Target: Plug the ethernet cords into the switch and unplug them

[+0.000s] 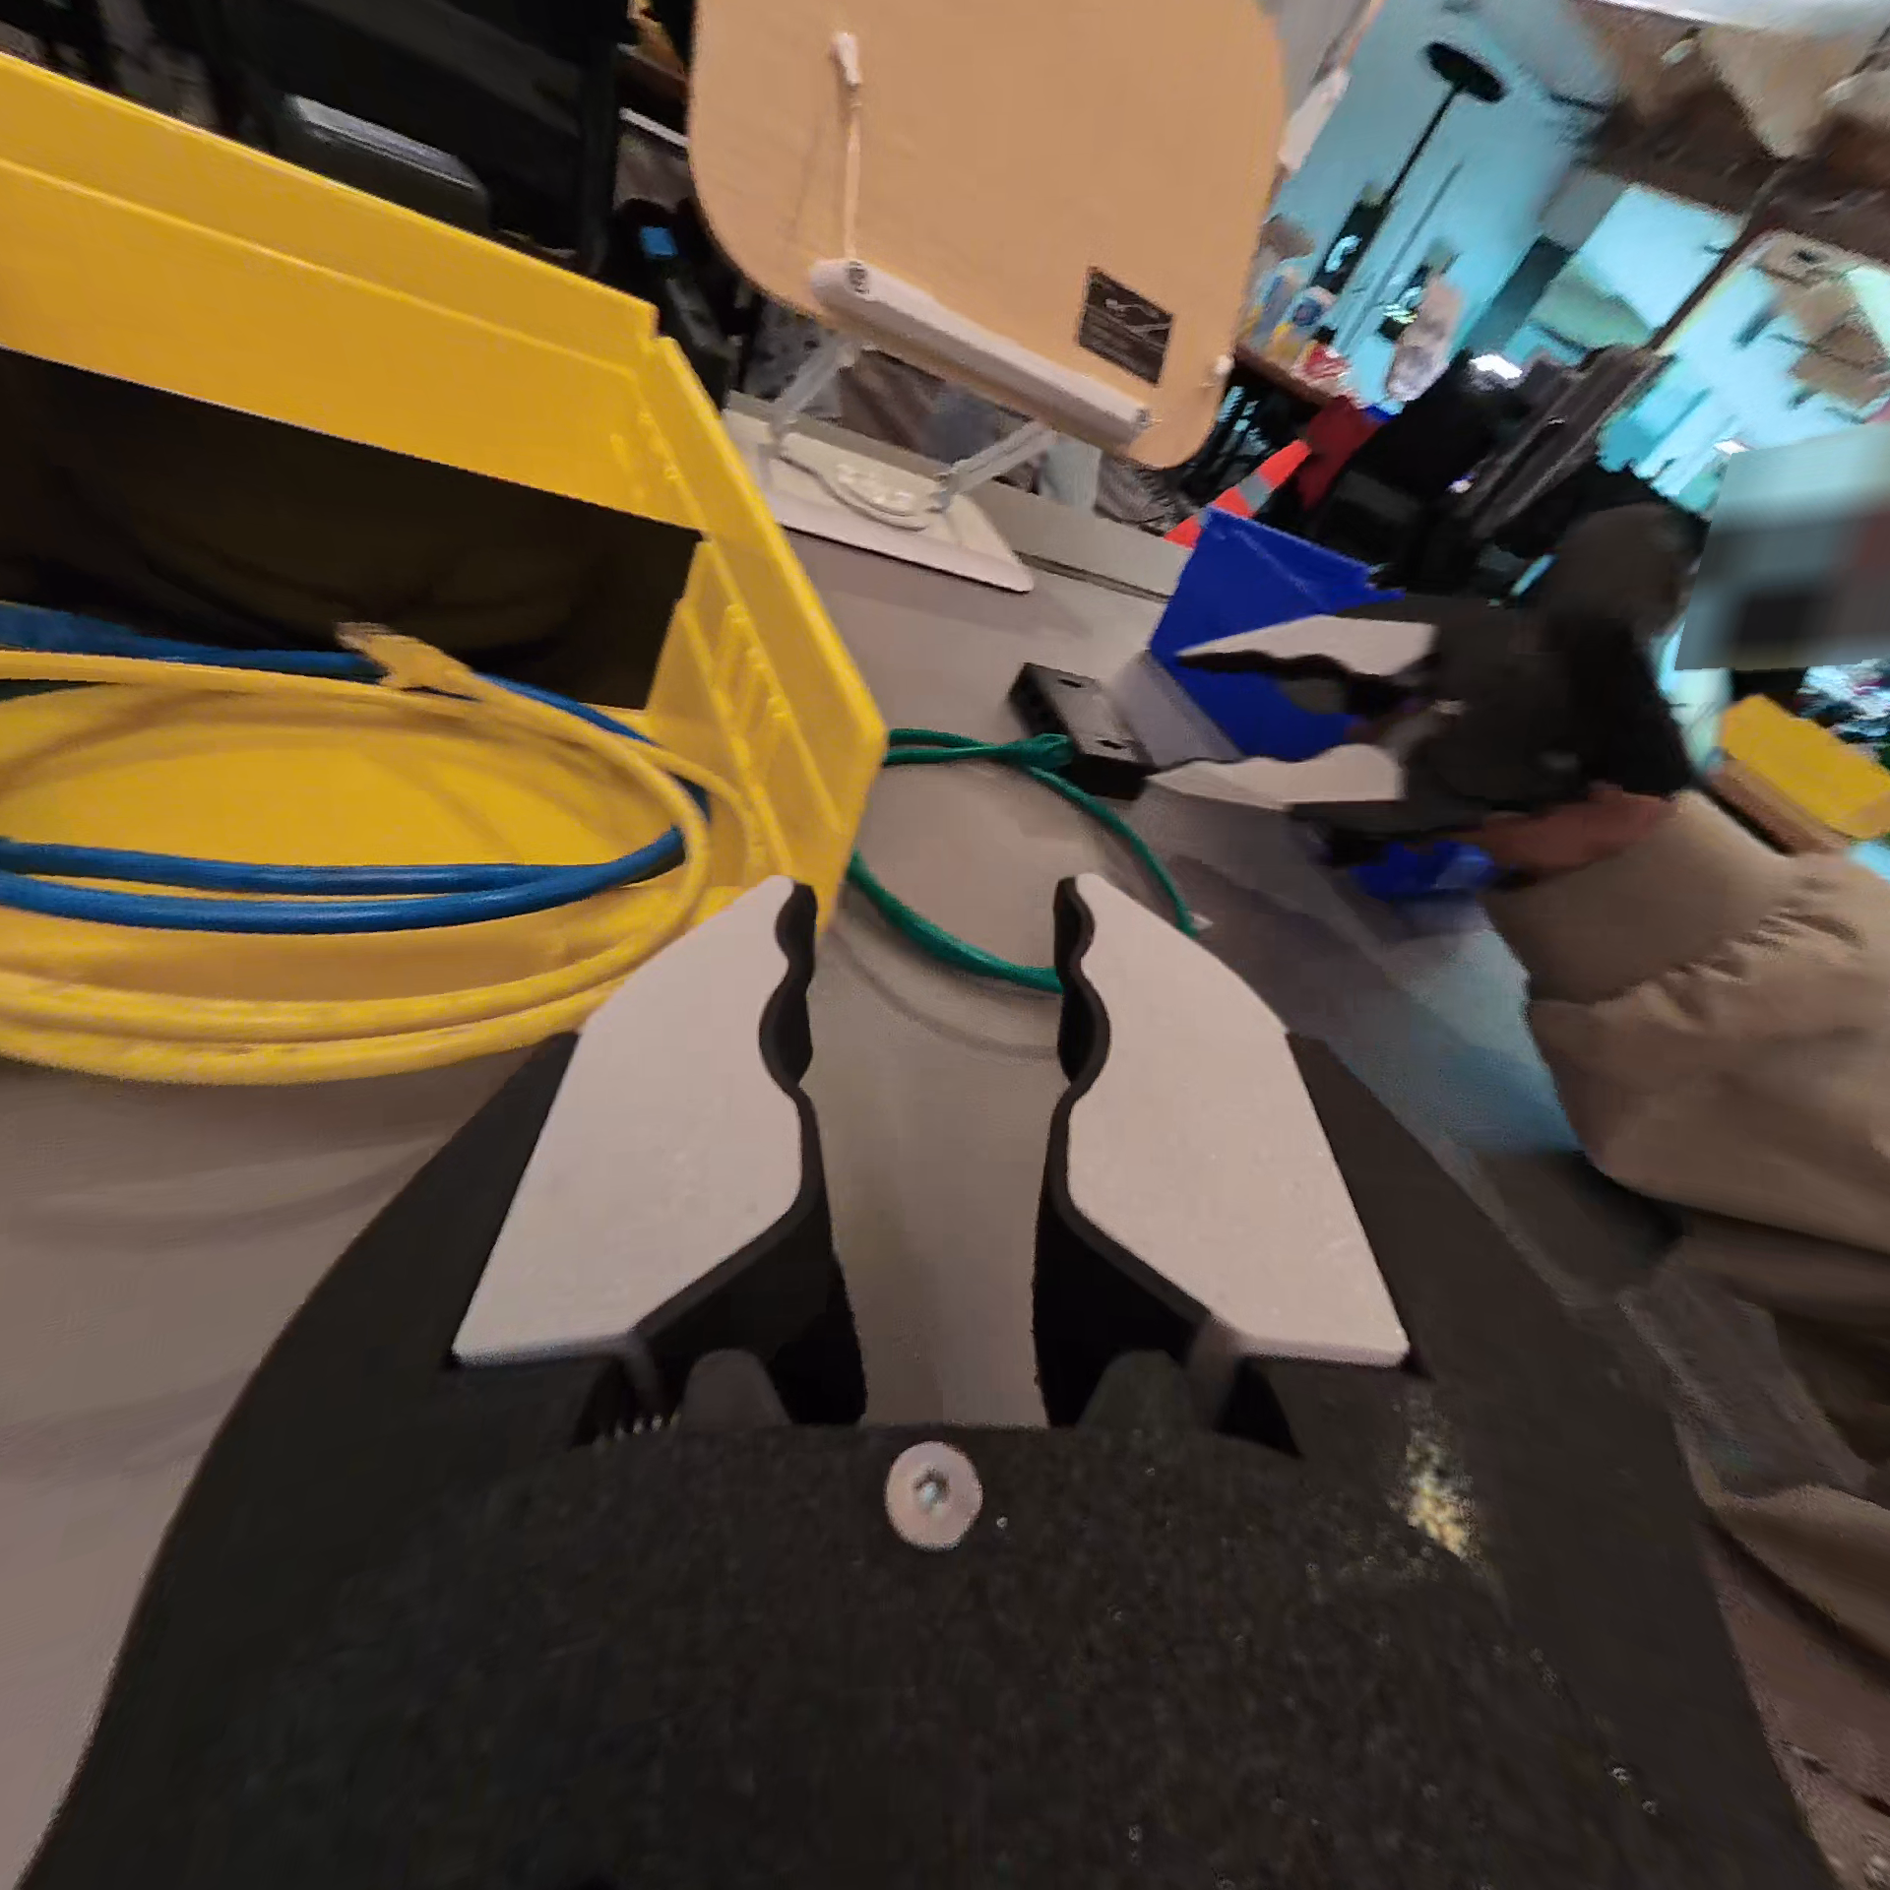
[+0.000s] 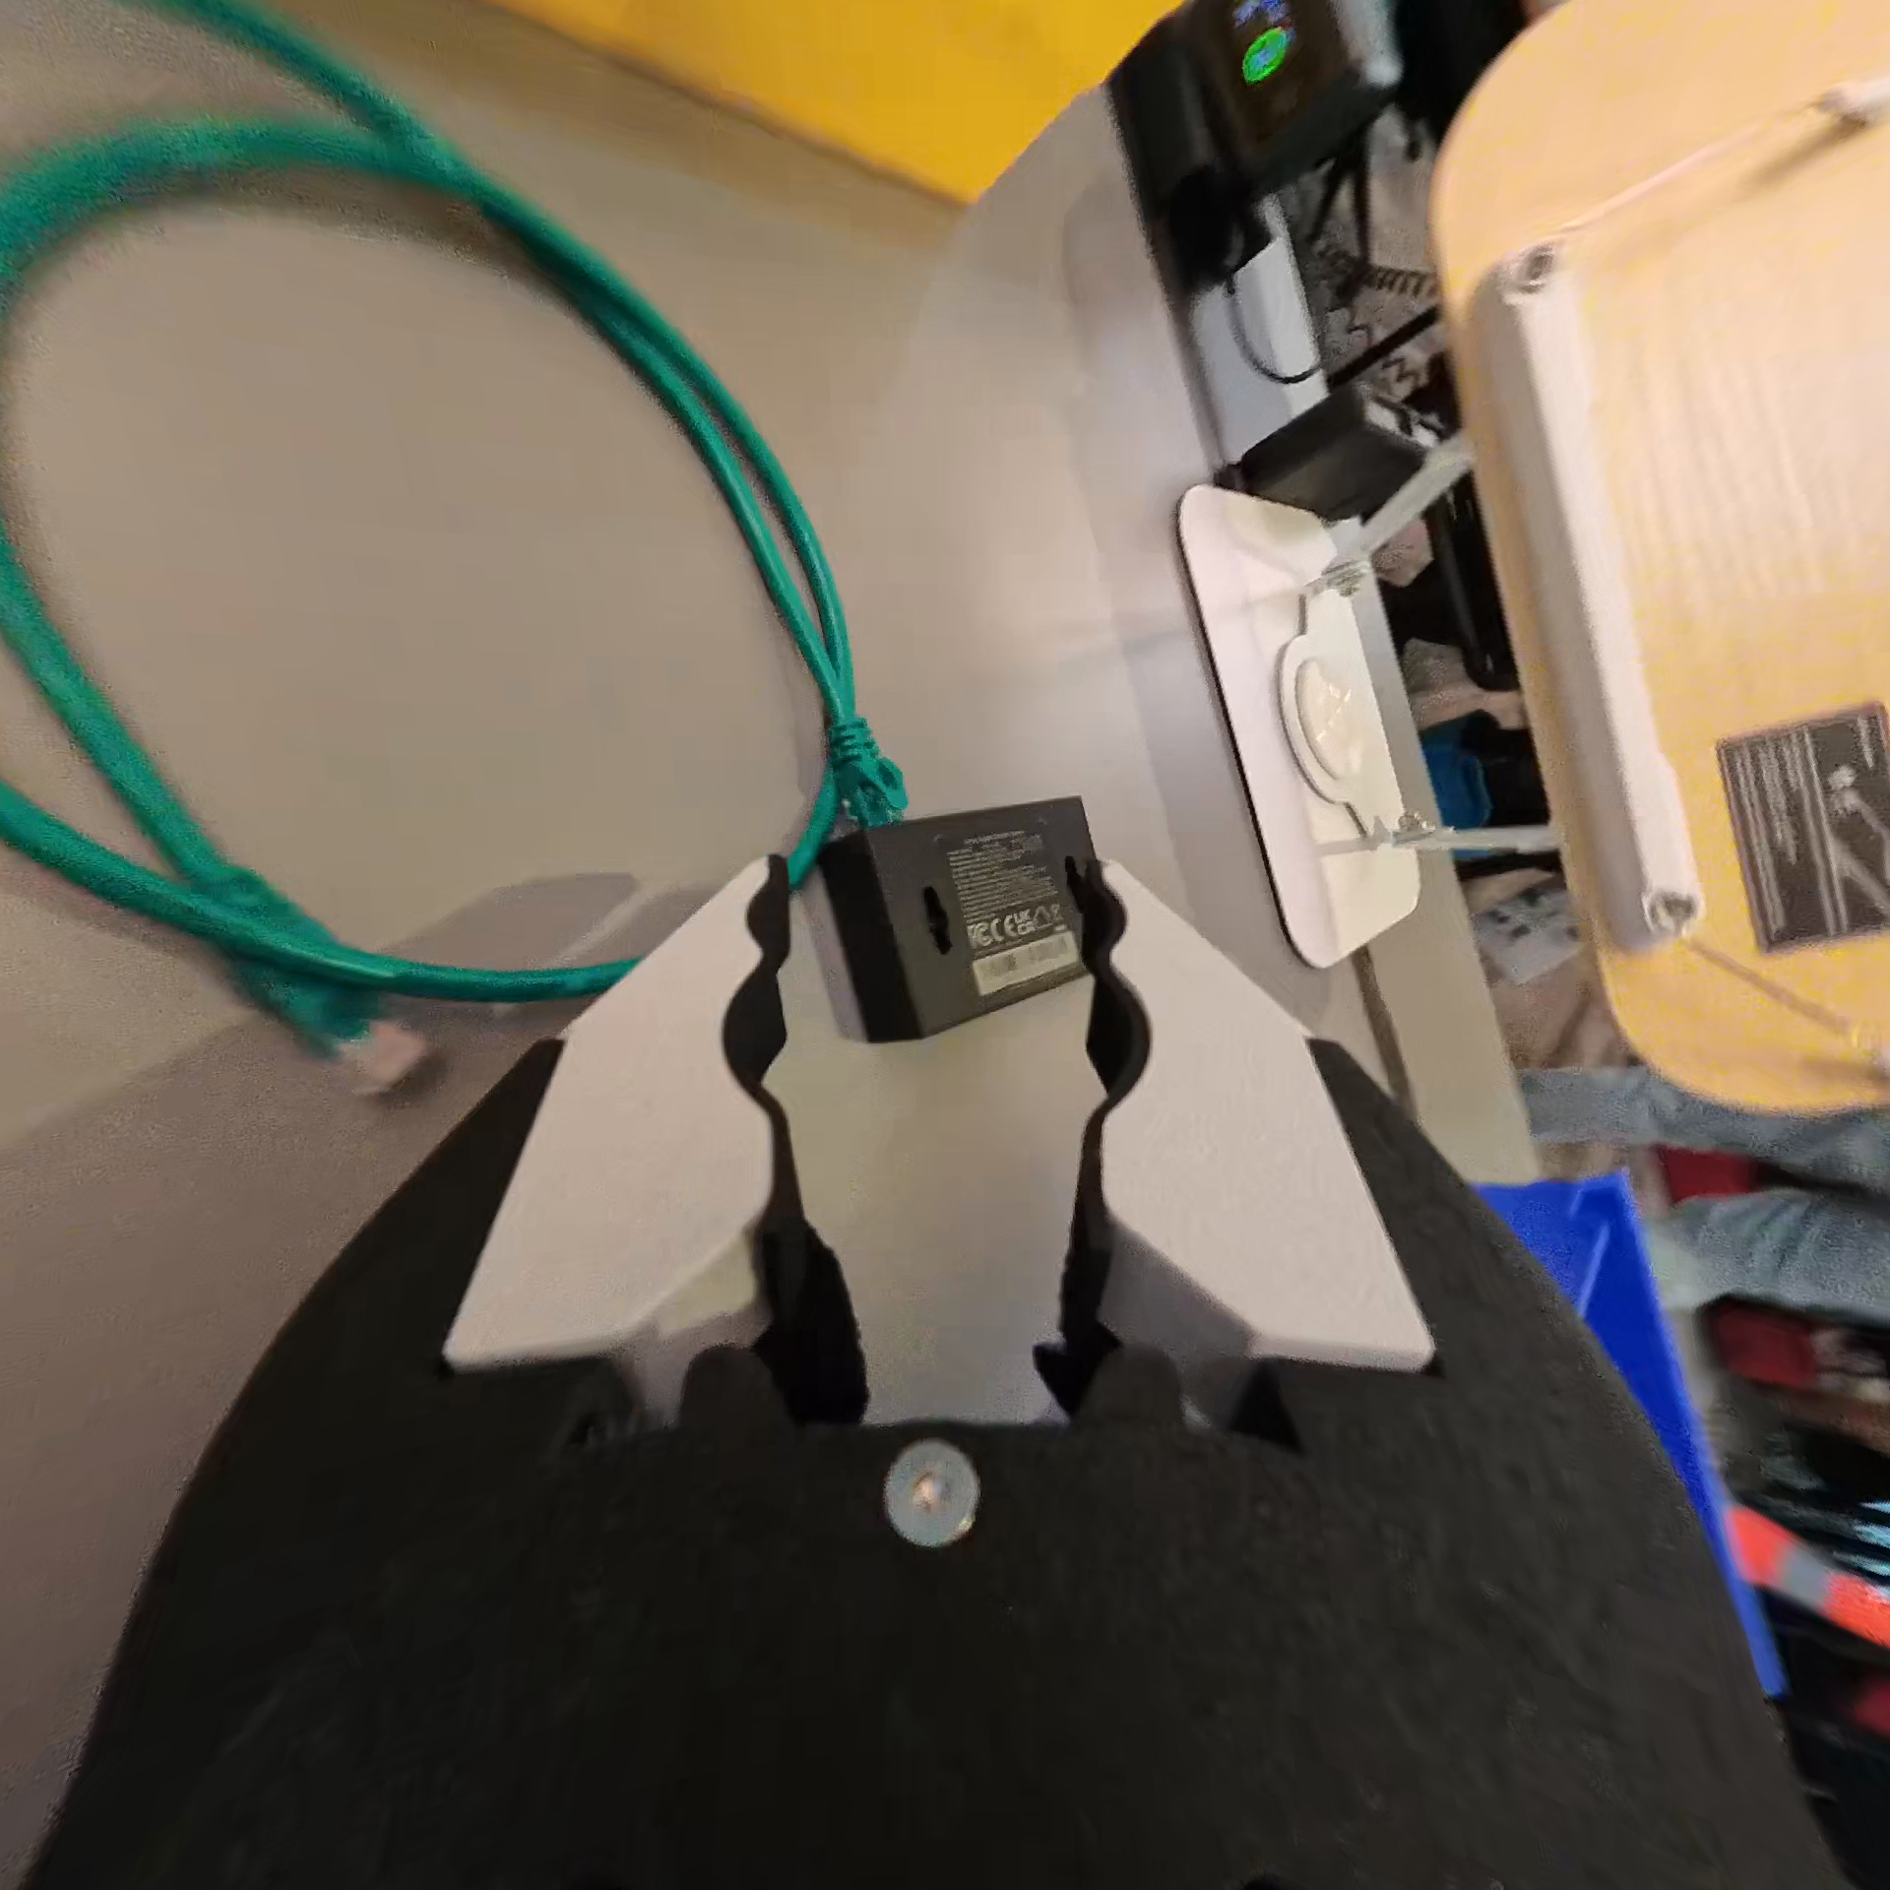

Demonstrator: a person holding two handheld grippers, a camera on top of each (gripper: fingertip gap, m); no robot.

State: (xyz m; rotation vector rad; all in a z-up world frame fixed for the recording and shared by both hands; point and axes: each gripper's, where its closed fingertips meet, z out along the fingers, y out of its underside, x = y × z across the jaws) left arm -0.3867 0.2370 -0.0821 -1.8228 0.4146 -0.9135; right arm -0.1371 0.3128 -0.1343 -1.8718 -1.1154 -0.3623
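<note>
Between spread right gripper (image 2: 936, 895) fingers: small black plastic box switch (image 2: 956, 915), green ethernet cord (image 2: 706, 409) plugged in.
Only left view shows left gripper (image 1: 936, 910), fingers apart, empty, by yellow plastic bin (image 1: 716, 573).

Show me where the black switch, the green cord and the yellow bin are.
switch (image 2: 956, 920): right wrist view, on its labelled face.
green cord (image 2: 655, 327): right wrist view, on the looped part.
yellow bin (image 1: 757, 655): left wrist view, on its front corner wall.

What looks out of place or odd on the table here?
The small black switch box is tipped, its labelled underside facing up between the open right gripper fingers. One green ethernet cord end is plugged in; the other plug lies loose.
</note>
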